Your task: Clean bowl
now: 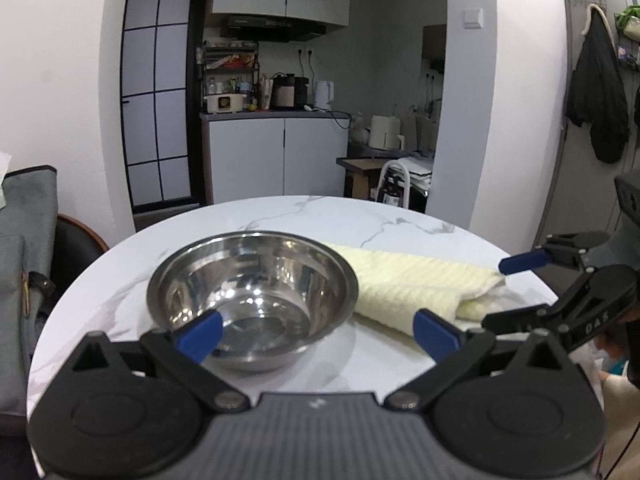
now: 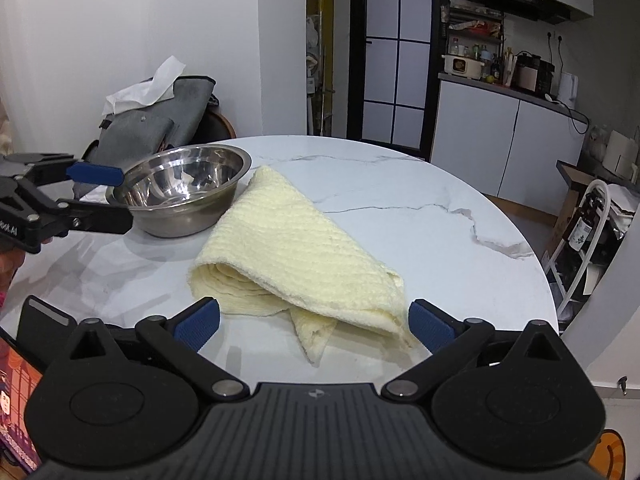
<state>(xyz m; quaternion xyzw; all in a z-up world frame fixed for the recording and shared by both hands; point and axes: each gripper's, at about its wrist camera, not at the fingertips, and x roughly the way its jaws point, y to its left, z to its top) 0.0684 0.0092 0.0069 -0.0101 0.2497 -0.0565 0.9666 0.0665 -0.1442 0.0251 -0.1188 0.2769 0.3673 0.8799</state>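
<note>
Left wrist view, item one: bowl (image 1: 253, 300), stainless steel, round, upright, empty as far as can be seen, standing on the near-left part of the table (image 1: 400, 216).

Item two: towel (image 2: 296, 248), pale yellow, folded, lying just right of the bowl and touching or nearly touching its wall. Long axis runs from the bowl's far side toward the near right edge of the table, loose corner at the near end.

Item three: left gripper (image 1: 318, 334), jaws spread wide, nothing between the pads. Its left pad sits in front of the bowl's near rim; whether it touches cannot be told. The bowl lies ahead and slightly left of centre, so this hand is the nearer one to it.

Item four: right gripper (image 2: 314, 326), jaws likewise wide and empty, straddling the towel's near folded end without pressing it. This hand is the nearer one to the towel.

Judgement: the coming move likely turns on the towel lying directly between the right pads, with the bowl to its left for the other hand to steady.

Writing: partial letters, apparently "DAS", on the right gripper's linkage in the left view; other marks too small to read.

Surroundings: round white marble-pattern table; grey bag (image 2: 160, 120) far left; kitchen counter beyond.
</note>
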